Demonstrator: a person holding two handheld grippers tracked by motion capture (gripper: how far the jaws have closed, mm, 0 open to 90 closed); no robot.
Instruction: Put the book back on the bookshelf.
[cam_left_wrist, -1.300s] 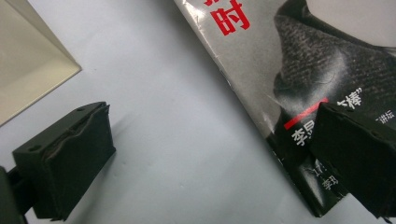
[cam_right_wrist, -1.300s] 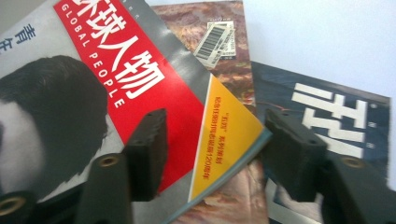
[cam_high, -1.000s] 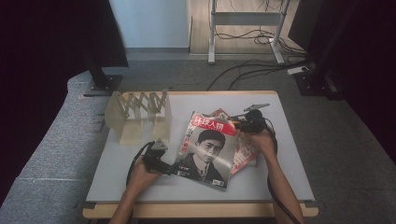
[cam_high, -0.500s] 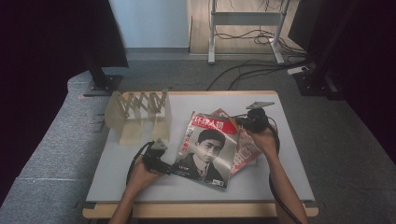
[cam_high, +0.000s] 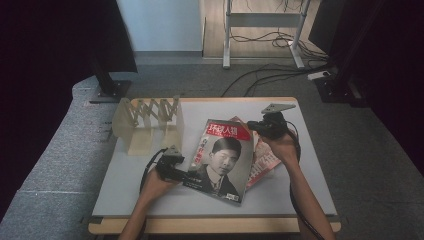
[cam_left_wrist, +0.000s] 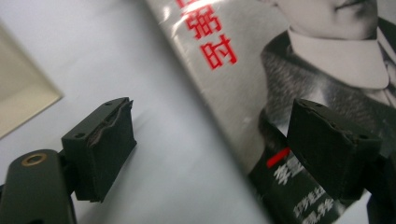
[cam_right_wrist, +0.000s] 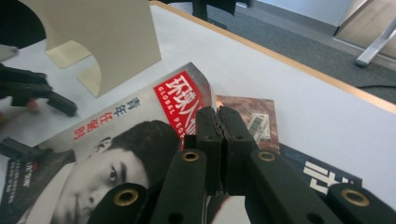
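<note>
High view: a magazine (cam_high: 222, 160) with a portrait cover lies near the middle of the table (cam_high: 300, 195), resting on top of other magazines (cam_high: 262, 165) that stick out at its right edge. A pale accordion-style file rack (cam_high: 147, 122) stands at the table's left rear, apart from the magazines. The left gripper (cam_high: 192, 175) sits at the magazine's lower left edge. The right gripper (cam_high: 252, 125) is at the magazine's upper right corner, held above the table.

Left gripper view: the jaws stand apart, though they have just been closing somewhat. The magazine's (cam_left_wrist: 261, 79) left edge runs between them: one pad is over bare table (cam_left_wrist: 154, 140), the other over the cover. The pads do not press on the magazine. A corner of the file rack's base (cam_left_wrist: 23, 102) shows at left.

Right gripper view: the right gripper (cam_right_wrist: 219, 116) has its jaws together, clamped on the top corner of the magazine (cam_right_wrist: 140, 140) by its red title block. The other magazines (cam_right_wrist: 261, 119) lie beneath. The left gripper (cam_right_wrist: 37, 93) and the file rack (cam_right_wrist: 107, 32) show farther off.
</note>
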